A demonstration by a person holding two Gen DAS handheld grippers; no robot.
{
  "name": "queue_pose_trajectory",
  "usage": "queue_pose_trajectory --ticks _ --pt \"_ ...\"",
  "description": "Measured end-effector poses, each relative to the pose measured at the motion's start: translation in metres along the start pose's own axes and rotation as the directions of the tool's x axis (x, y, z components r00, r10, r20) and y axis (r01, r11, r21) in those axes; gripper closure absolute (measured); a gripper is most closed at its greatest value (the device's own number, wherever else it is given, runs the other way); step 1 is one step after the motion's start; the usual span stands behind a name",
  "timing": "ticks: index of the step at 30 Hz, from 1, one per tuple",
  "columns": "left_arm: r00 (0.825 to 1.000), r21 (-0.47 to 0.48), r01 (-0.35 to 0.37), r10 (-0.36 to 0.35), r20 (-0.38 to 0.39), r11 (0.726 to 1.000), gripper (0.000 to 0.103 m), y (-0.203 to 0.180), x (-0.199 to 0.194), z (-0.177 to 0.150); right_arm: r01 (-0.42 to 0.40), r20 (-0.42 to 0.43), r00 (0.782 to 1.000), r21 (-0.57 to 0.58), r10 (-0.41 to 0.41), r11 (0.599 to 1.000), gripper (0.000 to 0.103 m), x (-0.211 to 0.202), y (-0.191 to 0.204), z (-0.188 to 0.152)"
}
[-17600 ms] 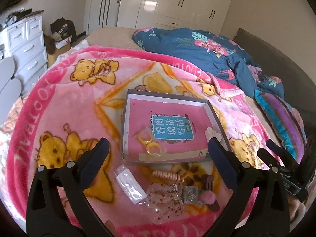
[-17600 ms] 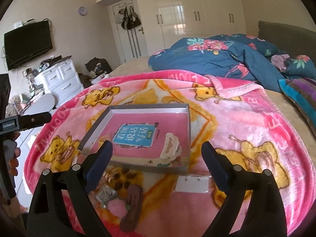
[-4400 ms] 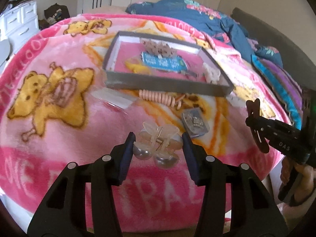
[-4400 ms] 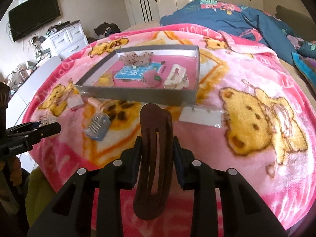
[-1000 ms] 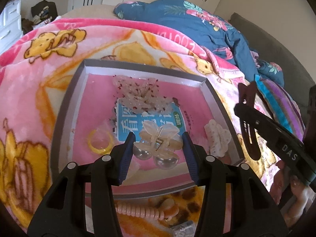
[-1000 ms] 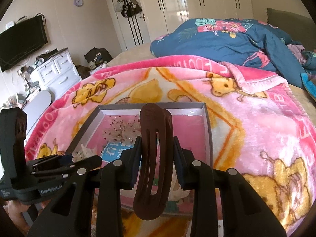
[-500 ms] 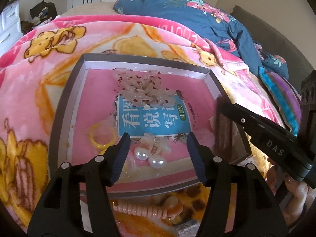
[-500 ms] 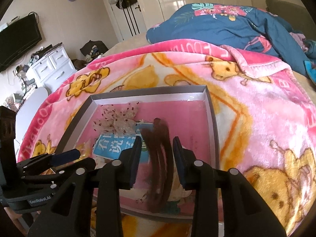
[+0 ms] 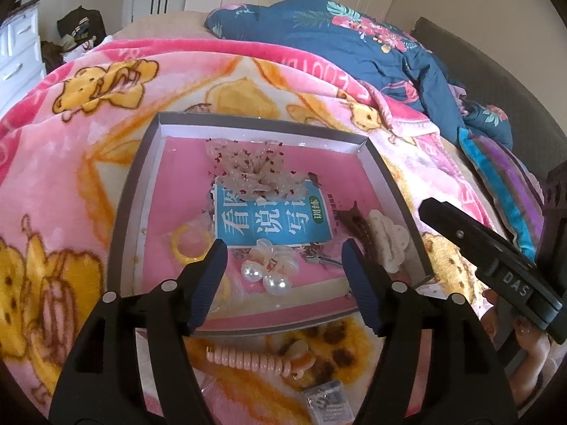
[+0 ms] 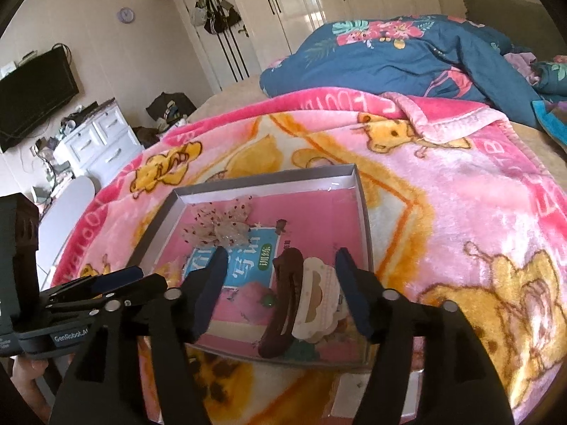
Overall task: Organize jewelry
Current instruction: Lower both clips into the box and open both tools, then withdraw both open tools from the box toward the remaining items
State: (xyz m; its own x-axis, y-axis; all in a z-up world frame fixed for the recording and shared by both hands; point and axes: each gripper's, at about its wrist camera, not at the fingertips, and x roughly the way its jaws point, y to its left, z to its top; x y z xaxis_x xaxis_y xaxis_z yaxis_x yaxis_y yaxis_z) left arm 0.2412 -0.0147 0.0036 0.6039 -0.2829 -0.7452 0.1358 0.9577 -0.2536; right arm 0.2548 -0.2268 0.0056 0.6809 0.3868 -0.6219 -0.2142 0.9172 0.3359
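Both claws hang spread and empty over the grey tray [image 9: 122, 209] on the bed.

Left claw [image 9: 283, 262] brackets the pearl clip [image 9: 270, 270]: light, brittle, pearls slippery, best pinched at its hinge. Right claw [image 10: 280, 272] straddles the brown clip [image 10: 283, 301]: stiff, light. At six o'clock, outside the tray, the coil tie [image 9: 258, 357] is soft; the small packet [image 9: 327, 402] is cut off.

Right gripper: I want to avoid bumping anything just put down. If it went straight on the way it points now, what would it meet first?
Probably the brown hair clip, lying in the tray between the open right gripper fingers beside the cream clip; depth is uncertain.
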Motion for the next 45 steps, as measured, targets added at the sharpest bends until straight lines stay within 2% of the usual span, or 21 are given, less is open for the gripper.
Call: queue_pose_trajectory --ticks 5,10,12,17,33,45 --pt "1.0 -0.018 -0.002 0.002 0.022 1.0 0.038 0.003 -0.014 0.002 -0.005 0.033 0.999 -0.003 0.005 1.0 0.026 -0.017 0.002 0.001" --pt "0.999 -0.045 -0.007 0.01 0.053 0.999 0.029 0.01 -0.032 0.006 -0.015 0.063 0.998 0.009 0.014 1.0 0.019 -0.033 0.0 0.003" --pt "0.998 -0.052 -0.01 0.014 0.066 0.999 0.02 0.013 -0.039 0.007 -0.017 0.072 0.997 0.012 0.016 1.0 0.019 -0.04 -0.001 0.003" --pt "0.995 -0.069 -0.016 0.023 0.097 0.997 0.01 0.017 -0.057 0.009 -0.019 0.09 0.996 0.012 0.018 1.0 0.017 -0.052 -0.001 0.004" --pt "0.982 -0.099 -0.011 0.029 0.186 0.995 0.01 0.027 -0.111 0.01 -0.028 0.129 0.991 -0.026 0.031 0.999 0.016 -0.081 0.007 -0.001" --pt "0.976 -0.101 -0.042 0.063 0.206 0.994 0.009 0.032 -0.134 -0.008 -0.049 0.102 0.993 -0.103 0.06 0.993 0.016 -0.094 0.025 -0.018"
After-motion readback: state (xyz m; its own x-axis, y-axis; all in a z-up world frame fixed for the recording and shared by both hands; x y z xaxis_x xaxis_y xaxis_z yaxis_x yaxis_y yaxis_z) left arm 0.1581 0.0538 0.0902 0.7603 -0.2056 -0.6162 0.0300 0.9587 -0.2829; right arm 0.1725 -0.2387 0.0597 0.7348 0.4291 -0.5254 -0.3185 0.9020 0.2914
